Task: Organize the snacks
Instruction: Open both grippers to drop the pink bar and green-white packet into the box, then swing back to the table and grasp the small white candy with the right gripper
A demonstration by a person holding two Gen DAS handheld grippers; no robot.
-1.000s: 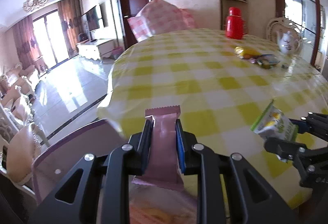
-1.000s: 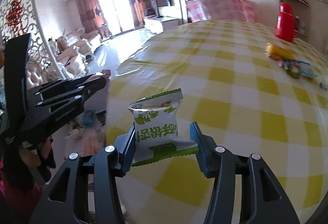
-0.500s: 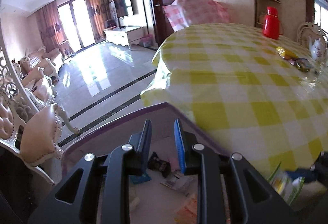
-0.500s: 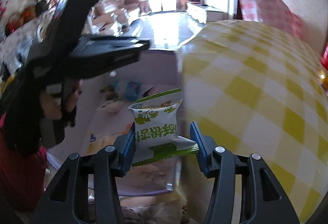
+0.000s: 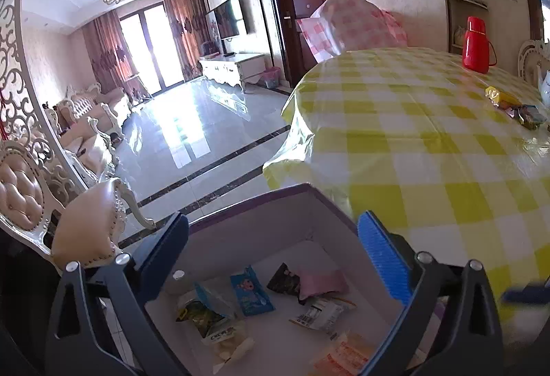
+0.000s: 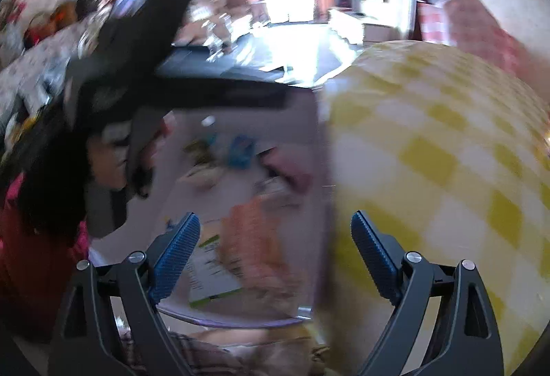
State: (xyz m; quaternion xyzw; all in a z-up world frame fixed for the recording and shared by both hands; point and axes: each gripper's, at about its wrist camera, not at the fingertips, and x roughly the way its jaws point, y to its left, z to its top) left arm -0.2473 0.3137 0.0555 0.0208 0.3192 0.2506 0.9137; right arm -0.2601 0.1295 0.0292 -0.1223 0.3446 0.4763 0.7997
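Observation:
A white box with a purple rim (image 5: 257, 200) sits below the table edge and holds several snack packets. My left gripper (image 5: 273, 221) hangs over it with its jaws opening wide and nothing between them. A pink packet (image 5: 323, 281) lies in the box beside a blue packet (image 5: 251, 295). My right gripper (image 6: 275, 218) is over the same box (image 6: 240, 319), also opening and empty. The green-and-white packet (image 6: 209, 269) lies below it next to an orange packet (image 6: 254, 238). This view is blurred. The left gripper (image 6: 206, 90) crosses its upper left.
The round table with a yellow checked cloth (image 5: 429, 142) lies to the right of the box. More snacks (image 5: 515, 104) and a red flask (image 5: 476, 44) stand at its far side. A padded chair (image 5: 86, 221) is on the left. A person's hand (image 6: 106, 163) holds the left gripper.
Both grippers swung left from the table to over the box. The left one let go of the pink packet, the right one the green-and-white packet. Both packets now lie in the box.

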